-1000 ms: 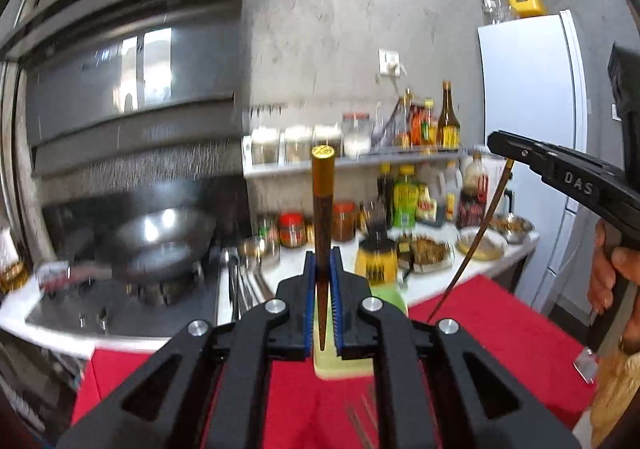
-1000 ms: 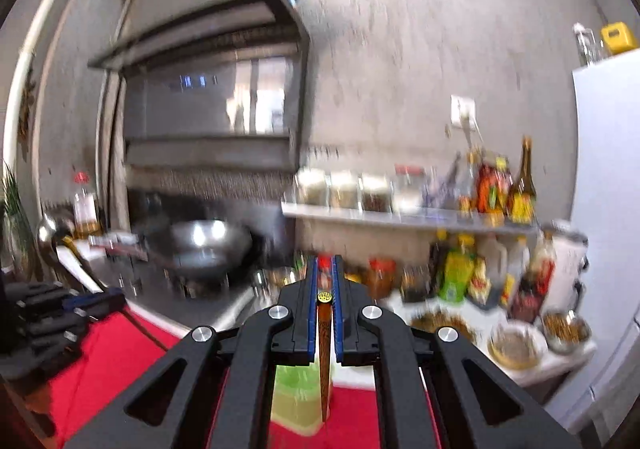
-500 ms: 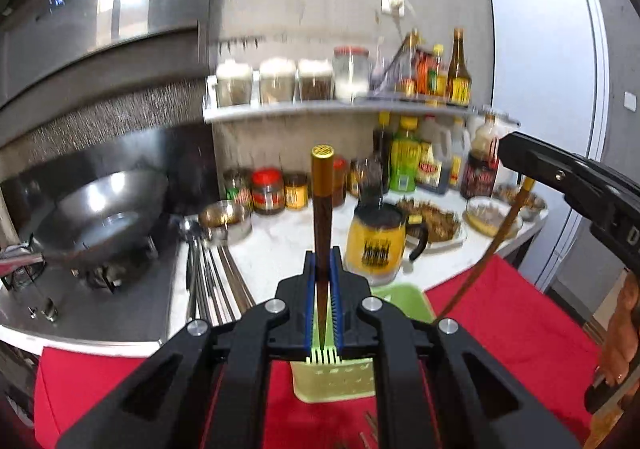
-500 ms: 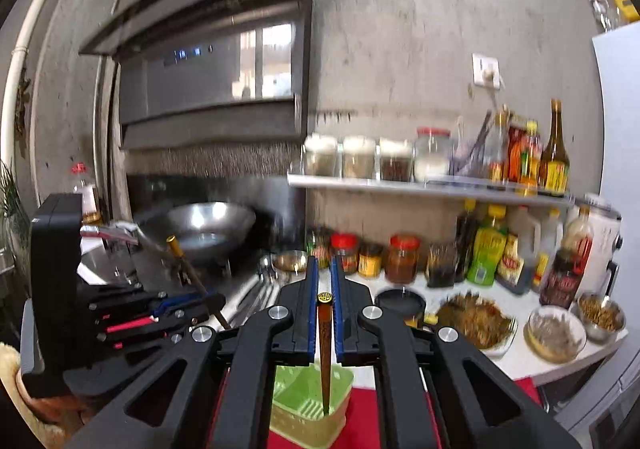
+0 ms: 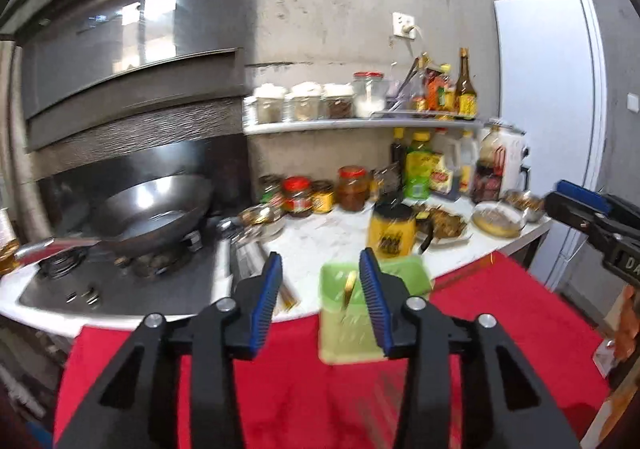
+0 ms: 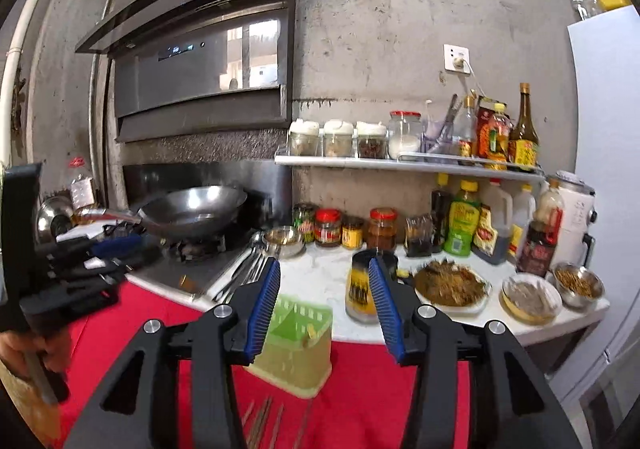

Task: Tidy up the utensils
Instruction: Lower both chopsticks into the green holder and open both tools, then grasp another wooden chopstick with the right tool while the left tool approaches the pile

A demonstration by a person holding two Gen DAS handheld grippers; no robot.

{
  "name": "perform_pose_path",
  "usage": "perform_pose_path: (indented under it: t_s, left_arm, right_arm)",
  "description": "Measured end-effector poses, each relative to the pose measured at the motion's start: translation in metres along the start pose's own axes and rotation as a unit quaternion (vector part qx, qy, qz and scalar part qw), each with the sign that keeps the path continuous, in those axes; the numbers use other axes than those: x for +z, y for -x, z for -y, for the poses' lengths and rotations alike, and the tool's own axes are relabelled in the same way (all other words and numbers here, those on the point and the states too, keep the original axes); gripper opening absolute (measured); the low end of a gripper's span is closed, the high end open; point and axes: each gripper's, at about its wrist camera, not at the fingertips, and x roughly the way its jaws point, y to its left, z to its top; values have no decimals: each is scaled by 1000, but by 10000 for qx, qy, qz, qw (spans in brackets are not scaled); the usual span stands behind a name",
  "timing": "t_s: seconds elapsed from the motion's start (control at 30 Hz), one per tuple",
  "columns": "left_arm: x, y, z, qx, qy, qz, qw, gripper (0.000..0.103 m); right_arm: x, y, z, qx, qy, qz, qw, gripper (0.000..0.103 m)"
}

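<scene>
A light green utensil holder (image 5: 360, 313) stands on the red cloth (image 5: 300, 389); it also shows in the right wrist view (image 6: 298, 345). A gold-tipped chopstick (image 5: 350, 287) stands inside it. My left gripper (image 5: 320, 269) is open and empty just above and before the holder. My right gripper (image 6: 324, 273) is open and empty over the holder; it shows at the right edge of the left wrist view (image 5: 580, 205). Several brown chopsticks (image 6: 264, 425) lie on the cloth in front of the holder.
A white counter (image 6: 332, 277) behind the cloth carries a yellow mug (image 6: 360, 293), jars, sauce bottles, food bowls and metal spoons (image 6: 244, 273). A wok (image 6: 192, 213) sits on the stove at left. A white fridge (image 5: 552, 121) stands at right.
Both grippers were shut on a chopstick each; now both are open and empty. One chopstick now stands in the green holder. The left camera view has tilted back up.
</scene>
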Motion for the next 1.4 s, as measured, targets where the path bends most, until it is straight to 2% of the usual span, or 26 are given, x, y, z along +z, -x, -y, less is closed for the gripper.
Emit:
perform_pose_path:
  t_s: [0.13, 0.37, 0.57, 0.63, 0.8, 0.93, 0.97, 1.03, 1.13, 1.4]
  left_arm:
    - [-46, 30, -1, 256, -78, -305, 9992, 41]
    - [-146, 50, -2, 291, 174, -1164, 9926, 41]
    - [-200, 52, -7, 315, 652, -1786, 9813, 41]
    - [-212, 52, -6, 208, 755, -1963, 9774, 41]
    - [-224, 46, 1, 239, 644, -2210, 9728, 41]
    - [-223, 38, -3, 248, 680, -2279, 9710, 41]
    - [-223, 36, -3, 253, 675, -2302, 9705, 41]
    - [-222, 33, -3, 240, 667, -2351, 9694, 41]
    - [-222, 28, -1, 219, 654, -2425, 9677, 41]
    - [-221, 19, 4, 55, 656, -2517, 9656, 41]
  right_arm:
    - [-50, 26, -4, 92, -33, -460, 9989, 48]
    - [-136, 49, -20, 172, 13, -1193, 9927, 48]
    - [-180, 59, -24, 200, -266, -1576, 9869, 48]
    - [-191, 57, -28, 192, -299, -1730, 9843, 48]
    - [-209, 37, -33, 254, -385, -2131, 9759, 48]
    - [-213, 20, -38, 287, -304, -2285, 9726, 47]
    - [-214, 15, -40, 294, -302, -2324, 9717, 45]
    - [-214, 5, -41, 302, -307, -2414, 9695, 33]
    - [-214, -10, -43, 357, -334, -2516, 9666, 23]
    - [-218, -39, -46, 351, -323, -2759, 9600, 18]
